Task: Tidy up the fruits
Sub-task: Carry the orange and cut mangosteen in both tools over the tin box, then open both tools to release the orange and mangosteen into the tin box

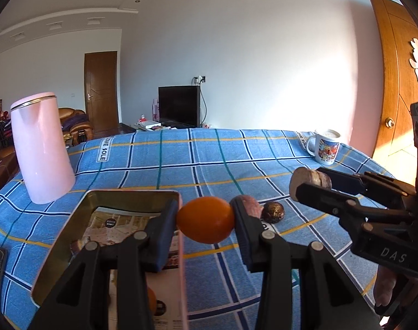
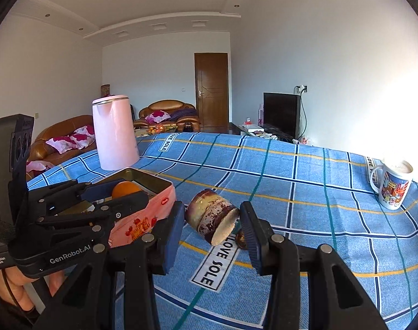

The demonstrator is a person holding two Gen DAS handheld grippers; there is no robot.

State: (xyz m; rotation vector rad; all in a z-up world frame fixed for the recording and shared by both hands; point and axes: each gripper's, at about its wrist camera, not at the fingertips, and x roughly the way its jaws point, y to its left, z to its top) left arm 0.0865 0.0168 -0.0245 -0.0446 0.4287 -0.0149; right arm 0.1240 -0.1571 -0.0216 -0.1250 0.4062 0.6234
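Observation:
My left gripper (image 1: pixel 206 220) is shut on an orange (image 1: pixel 205 219) and holds it above the right rim of a pink tin box (image 1: pixel 181 247). It also shows in the right wrist view (image 2: pixel 118 198) with the orange (image 2: pixel 125 189) over the box (image 2: pixel 143 214). Another orange (image 1: pixel 151 298) lies inside the box. My right gripper (image 2: pixel 211 221) is shut on a brown sugarcane-like chunk (image 2: pixel 211 218), held above the cloth; it shows in the left wrist view (image 1: pixel 313 184). A dark round fruit (image 1: pixel 273 212) and a pinkish fruit (image 1: pixel 251 205) lie on the table.
The table has a blue checked cloth (image 1: pixel 209 159). A pink kettle (image 1: pixel 42 148) stands at the back left, a printed mug (image 1: pixel 326 146) at the back right. A wooden door (image 1: pixel 396 82) is beyond the table on the right.

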